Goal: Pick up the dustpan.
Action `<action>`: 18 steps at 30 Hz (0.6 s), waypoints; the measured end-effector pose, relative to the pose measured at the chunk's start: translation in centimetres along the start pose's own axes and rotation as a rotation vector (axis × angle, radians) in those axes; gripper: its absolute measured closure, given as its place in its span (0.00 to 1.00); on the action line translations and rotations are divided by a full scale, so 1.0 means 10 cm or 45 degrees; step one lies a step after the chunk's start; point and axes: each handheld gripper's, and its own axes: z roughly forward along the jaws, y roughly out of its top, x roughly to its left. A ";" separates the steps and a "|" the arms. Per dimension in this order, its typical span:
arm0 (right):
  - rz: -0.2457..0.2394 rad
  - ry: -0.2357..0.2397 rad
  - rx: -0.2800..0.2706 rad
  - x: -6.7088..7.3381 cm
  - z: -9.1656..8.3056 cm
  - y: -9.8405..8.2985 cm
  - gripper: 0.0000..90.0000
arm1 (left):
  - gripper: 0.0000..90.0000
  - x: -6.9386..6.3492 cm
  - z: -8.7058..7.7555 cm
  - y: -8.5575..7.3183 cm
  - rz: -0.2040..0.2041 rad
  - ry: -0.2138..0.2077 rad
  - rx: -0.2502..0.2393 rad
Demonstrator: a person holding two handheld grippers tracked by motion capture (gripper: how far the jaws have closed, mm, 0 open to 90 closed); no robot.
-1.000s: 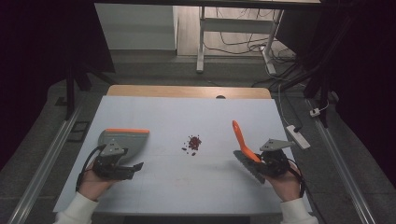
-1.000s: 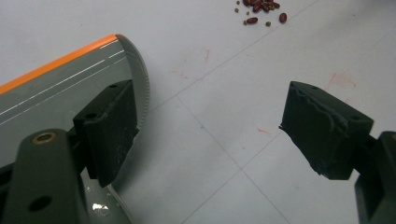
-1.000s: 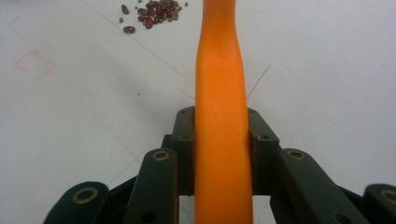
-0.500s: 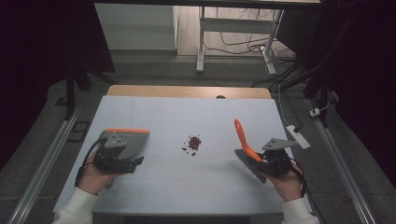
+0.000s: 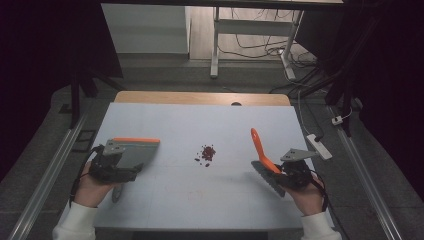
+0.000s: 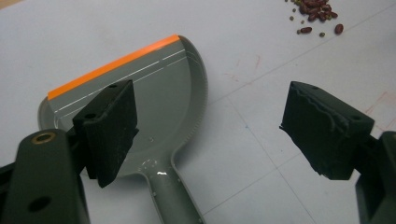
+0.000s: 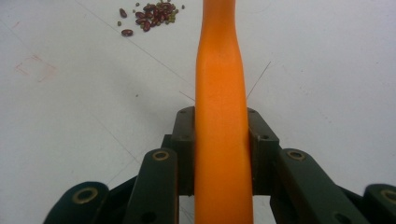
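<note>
A grey dustpan (image 5: 134, 151) with an orange front edge lies flat on the white table at the left. My left gripper (image 5: 111, 167) hovers over its handle end, jaws wide open. In the left gripper view the dustpan (image 6: 159, 93) lies between and beyond the jaws, and its handle (image 6: 175, 198) runs down nearer the left jaw, untouched. My right gripper (image 5: 292, 172) is shut on a brush with an orange handle (image 5: 258, 146). The brush's dark bristles (image 5: 267, 178) rest near the table. In the right gripper view the jaws clamp the handle (image 7: 219, 93). A small pile of red beans (image 5: 206, 152) lies mid-table between the two.
The beans show at the top right of the left gripper view (image 6: 317, 9) and at the top left of the right gripper view (image 7: 149, 18). A white power strip (image 5: 318, 146) lies by the table's right edge. A wooden strip (image 5: 200, 98) runs along the far edge.
My left hand and gripper have drifted slightly left over the dustpan's handle. The right gripper keeps its hold on the brush, barely shifting.
</note>
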 end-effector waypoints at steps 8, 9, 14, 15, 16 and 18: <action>-0.020 0.004 0.005 0.03 0.02 0.01 0.78 | 0.22 0.18 0.06 -0.12 -0.069 0.087 0.065; -0.018 0.004 0.005 0.02 0.02 0.01 0.78 | 0.22 0.20 0.08 -0.13 -0.080 0.084 0.068; -0.012 0.002 0.006 0.02 0.02 0.00 0.78 | 0.22 0.26 0.12 -0.21 -0.124 0.097 0.112; -0.013 0.003 0.007 0.02 0.02 -0.01 0.78 | 0.22 0.27 0.13 -0.23 -0.134 0.107 0.126; -0.018 0.005 0.008 0.02 0.03 -0.01 0.78 | 0.22 0.27 0.13 -0.25 -0.143 0.112 0.139; -0.022 0.002 0.014 0.04 0.03 -0.01 0.78 | 0.21 0.29 0.15 -0.29 -0.165 0.087 0.158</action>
